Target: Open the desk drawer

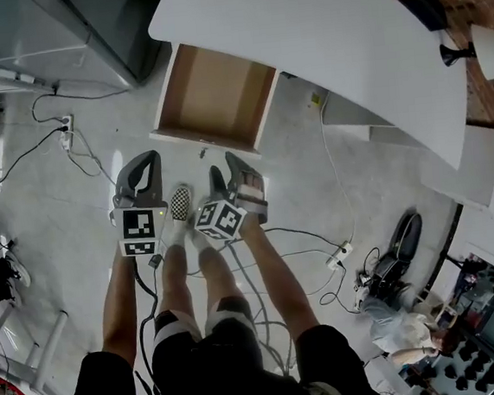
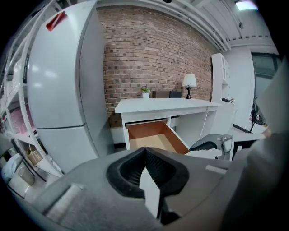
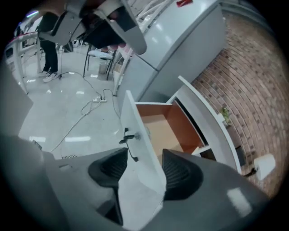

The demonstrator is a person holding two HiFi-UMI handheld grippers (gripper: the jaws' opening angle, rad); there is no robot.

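The white desk (image 1: 318, 29) stands against a brick wall, and its drawer (image 1: 215, 91) is pulled out over the floor, showing an empty brown inside. The drawer (image 2: 153, 137) also shows in the left gripper view. In the right gripper view, the drawer's white front (image 3: 135, 144) carries a small dark handle (image 3: 128, 136). My left gripper (image 1: 148, 163) hangs in front of the drawer, shut with nothing in it; its pads meet (image 2: 144, 151). My right gripper (image 1: 224, 164) hovers beside it, open and empty (image 3: 143, 158), clear of the handle.
A tall grey fridge (image 1: 83, 26) stands left of the desk. Cables and power strips (image 1: 65, 132) (image 1: 343, 251) lie on the pale floor. My legs and a checkered shoe (image 1: 181, 203) are below the grippers. A lamp (image 2: 188, 83) sits on the desk.
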